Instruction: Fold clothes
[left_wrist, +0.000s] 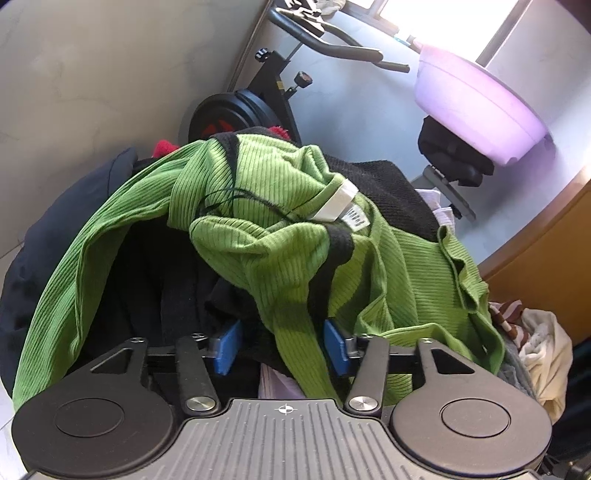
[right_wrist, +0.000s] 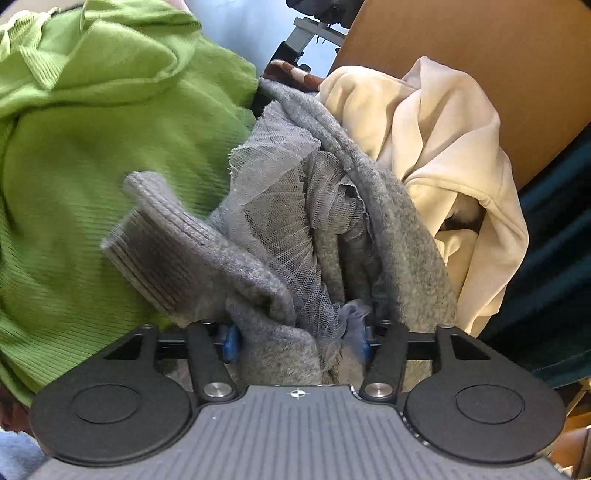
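Left gripper (left_wrist: 282, 349) first: my blue fingers (left_wrist: 229, 347) stand apart, and a hanging strip of the green ribbed top (left_wrist: 295, 236) drops straight down between them. The right-hand pad seems to brush the cloth, the left-hand pad is clear of it, so I call this one released, nothing clamped. The top lies heaped on the clothes pile, its bulk at twelve o'clock from these fingers, its white neck label (left_wrist: 338, 205) up around one o'clock. Its long run sweeps from eight o'clock up over the heap to four o'clock.

Right gripper (right_wrist: 297, 345) now: fingers spread here too, buried in the grey fleece garment (right_wrist: 266, 343) with its tulle trim (right_wrist: 280, 206) bunched between them. Whether the pads press on the fleece I cannot tell for sure; I read it as loose. From this side the green top sits at ten o'clock, with a cream garment (right_wrist: 443, 133) at one o'clock.

My judgement: the left hand is the nearer one for the green top, already straddling its hanging strip; the right must cross towards ten o'clock to help.
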